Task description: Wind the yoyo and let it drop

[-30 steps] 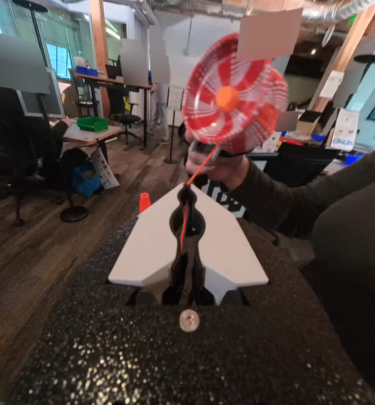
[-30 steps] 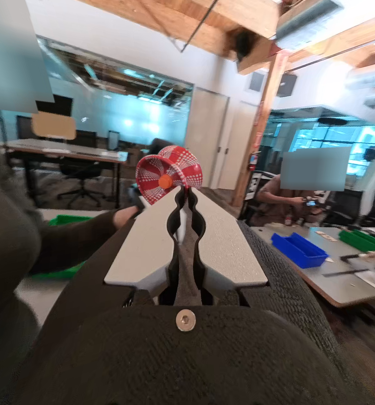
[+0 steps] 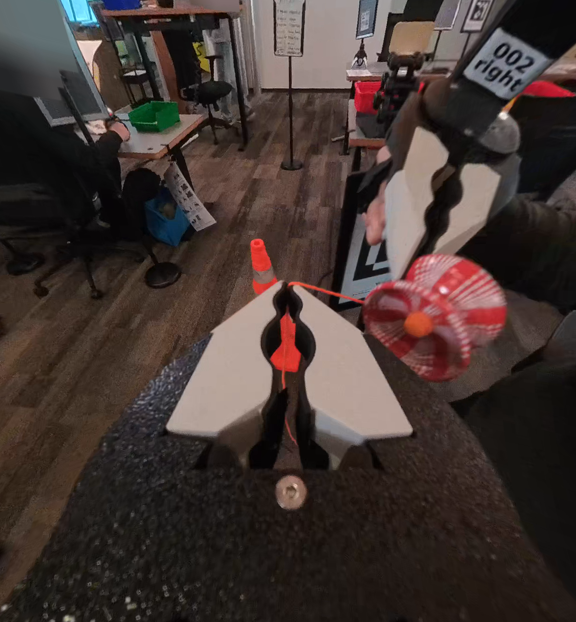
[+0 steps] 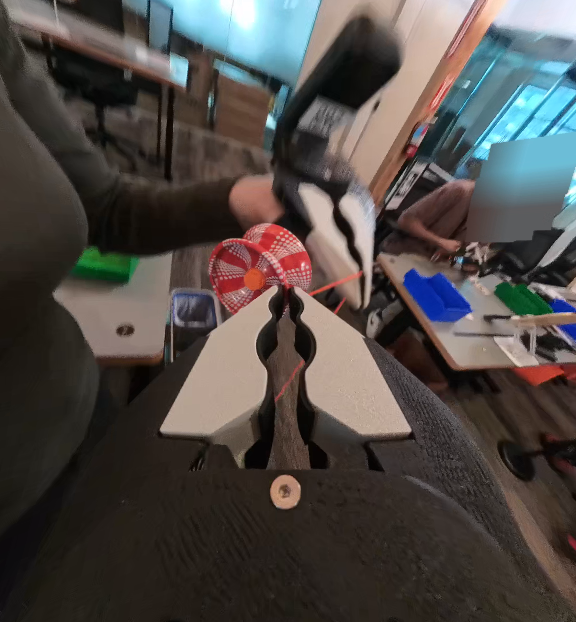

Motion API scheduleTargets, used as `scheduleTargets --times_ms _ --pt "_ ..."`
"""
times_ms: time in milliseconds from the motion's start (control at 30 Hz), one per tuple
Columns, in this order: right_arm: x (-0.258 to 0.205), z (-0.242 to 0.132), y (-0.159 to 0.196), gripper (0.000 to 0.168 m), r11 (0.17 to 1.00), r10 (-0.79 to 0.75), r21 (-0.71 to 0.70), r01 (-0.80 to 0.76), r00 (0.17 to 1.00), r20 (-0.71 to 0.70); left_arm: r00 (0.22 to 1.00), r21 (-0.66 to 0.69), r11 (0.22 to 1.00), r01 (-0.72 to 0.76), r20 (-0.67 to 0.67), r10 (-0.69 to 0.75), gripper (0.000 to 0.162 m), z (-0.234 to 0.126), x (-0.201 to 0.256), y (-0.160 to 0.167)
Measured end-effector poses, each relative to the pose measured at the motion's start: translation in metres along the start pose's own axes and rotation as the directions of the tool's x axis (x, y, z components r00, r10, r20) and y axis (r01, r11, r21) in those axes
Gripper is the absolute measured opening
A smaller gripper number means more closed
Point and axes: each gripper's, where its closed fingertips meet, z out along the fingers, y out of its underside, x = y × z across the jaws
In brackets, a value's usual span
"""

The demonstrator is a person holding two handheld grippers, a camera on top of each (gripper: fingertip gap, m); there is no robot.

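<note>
Yoyo (image 3: 434, 318), at 3 o'clock, gripped in its groove by right gripper (image 4: 285, 296); left gripper (image 3: 285, 289) pinches string (image 3: 327, 293). Step: winding. Next, probably: wrap taut.

Open-plan office workspace, desks (image 3: 165, 134), office chairs (image 3: 212, 91), parts bins (image 4: 434, 296)

Yoyo (image 3: 434, 318) right of left gripper (image 3: 284, 286) tips, string (image 3: 327, 293) running between them, right gripper (image 3: 404, 269) just above yoyo, cone (image 3: 261, 266) on floor (image 3: 78, 353) beyond
</note>
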Motion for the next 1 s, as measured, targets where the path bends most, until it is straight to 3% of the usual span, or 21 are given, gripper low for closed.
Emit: scheduleTargets --times_ms 100,233,367,500,600,700,767,867,933,1000 --pt "0.006 0.004 0.031 0.001 0.967 -0.126 -0.229 0.111 0.991 -0.050 0.990 -0.052 0.988 -0.142 -0.012 0.142 0.000 -0.005 0.020 -0.018" --pt "0.047 -0.009 0.045 0.001 0.911 -0.266 -0.388 0.142 0.920 -0.287 0.963 -0.215 0.942 -0.256 0.030 0.269 0.000 -0.007 0.047 -0.013" --pt "0.065 -0.023 0.025 0.000 0.992 -0.053 -0.126 -0.003 0.898 -0.436 0.986 -0.318 0.937 -0.143 0.041 0.164 0.000 -0.001 0.048 0.022" --pt "0.048 -0.024 -0.002 0.000 0.977 0.178 0.163 -0.138 0.947 -0.266 0.987 -0.217 0.971 0.105 -0.094 -0.128 0.000 0.017 0.047 0.045" --pt "0.019 -0.017 -0.014 0.000 0.956 0.200 0.229 -0.186 0.979 -0.041 0.990 -0.133 0.986 0.101 -0.087 -0.113 0.000 0.025 0.028 0.048" --pt "-0.003 -0.008 0.006 0.000 0.988 0.135 0.061 -0.140 0.988 0.079 0.996 -0.057 0.998 0.038 -0.076 -0.042 0.000 0.021 0.014 0.029" --pt "-0.005 -0.004 0.027 0.001 0.993 0.087 -0.091 -0.079 0.993 0.078 0.996 -0.009 1.000 -0.022 -0.088 0.021 0.000 0.009 0.020 0.003" --pt "0.013 -0.003 0.054 0.001 0.955 -0.060 -0.291 0.048 0.998 -0.033 0.991 -0.069 0.991 -0.116 -0.080 0.111 0.000 -0.002 0.039 -0.013" --pt "0.033 -0.006 0.057 0.001 0.943 -0.121 -0.327 0.068 0.982 -0.143 0.992 -0.170 0.979 -0.108 -0.077 0.096 0.000 -0.004 0.054 -0.004" --pt "0.053 -0.012 0.048 0.000 0.960 -0.136 -0.272 0.061 0.954 -0.266 0.998 -0.274 0.961 -0.043 -0.045 0.032 0.000 -0.003 0.060 0.019"
